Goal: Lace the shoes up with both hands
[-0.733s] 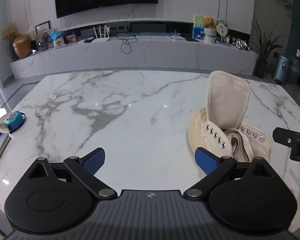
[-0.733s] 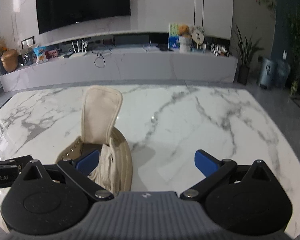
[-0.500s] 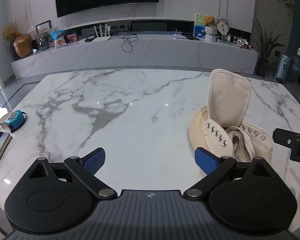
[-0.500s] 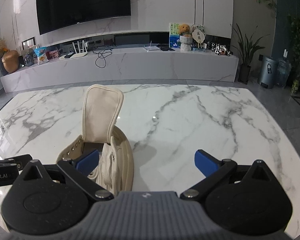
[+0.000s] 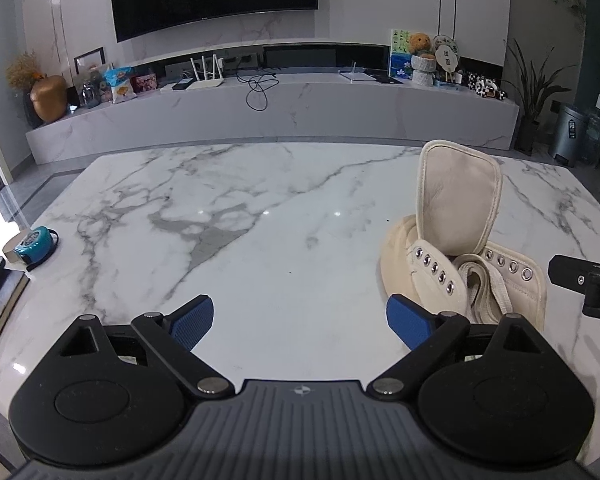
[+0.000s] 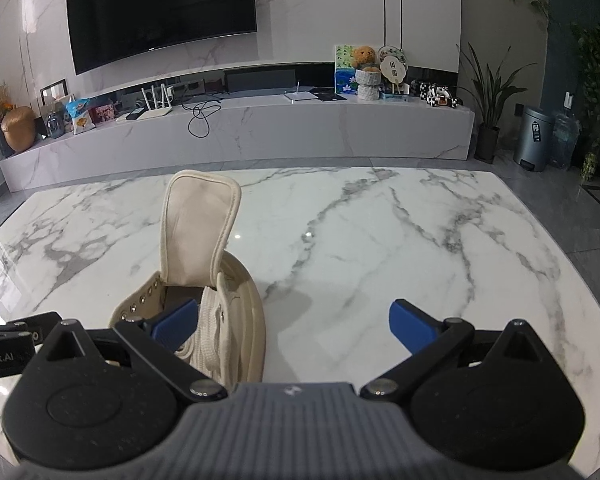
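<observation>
Your left gripper has its blue pads spread wide apart with only bare marble between them; the cream high-top shoe sits on the marble table just off its right fingertip. Your right gripper is spread just as wide and grips nothing, its left pad hanging over the shoe's open throat. The shoe's tongue stands upright, both rows of metal eyelets are unthreaded, and the flat cream lace lies bunched inside the shoe, between the eyelet flaps. Over at the table's left edge, well apart from the shoe, lies a teal tape measure. Beyond the table runs a low marble TV console
</observation>
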The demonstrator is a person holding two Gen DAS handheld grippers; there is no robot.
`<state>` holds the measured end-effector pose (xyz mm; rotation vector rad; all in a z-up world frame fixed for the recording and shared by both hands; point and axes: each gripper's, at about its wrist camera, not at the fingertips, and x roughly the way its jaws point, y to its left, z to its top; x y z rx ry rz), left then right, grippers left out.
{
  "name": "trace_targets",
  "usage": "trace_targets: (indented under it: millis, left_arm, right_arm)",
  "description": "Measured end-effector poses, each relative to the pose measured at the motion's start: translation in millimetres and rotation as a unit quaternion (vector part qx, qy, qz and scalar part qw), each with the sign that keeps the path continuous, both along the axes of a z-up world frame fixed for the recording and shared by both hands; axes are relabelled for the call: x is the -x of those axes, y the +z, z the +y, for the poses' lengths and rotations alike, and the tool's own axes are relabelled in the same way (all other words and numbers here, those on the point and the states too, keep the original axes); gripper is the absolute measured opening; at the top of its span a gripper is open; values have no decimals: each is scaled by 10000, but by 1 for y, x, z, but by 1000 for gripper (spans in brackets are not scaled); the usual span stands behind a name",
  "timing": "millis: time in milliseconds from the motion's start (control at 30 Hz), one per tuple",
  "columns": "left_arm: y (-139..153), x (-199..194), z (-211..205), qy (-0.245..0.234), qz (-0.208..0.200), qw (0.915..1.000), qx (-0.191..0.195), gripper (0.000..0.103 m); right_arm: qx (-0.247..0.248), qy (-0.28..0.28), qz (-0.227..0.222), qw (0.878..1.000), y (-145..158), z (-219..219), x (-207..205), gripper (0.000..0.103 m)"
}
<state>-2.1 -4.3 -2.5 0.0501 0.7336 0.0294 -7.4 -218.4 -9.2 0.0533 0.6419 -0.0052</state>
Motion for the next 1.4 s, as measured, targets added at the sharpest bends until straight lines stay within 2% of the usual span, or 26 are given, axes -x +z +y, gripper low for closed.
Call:
trace_targets:
  millis: [1400]
  left_arm:
    - [-5, -2, -1, -52, 182, 9997, -126, 95]
  right_arm:
    - [63, 118, 49, 9999, -3, 4, -2, 103]
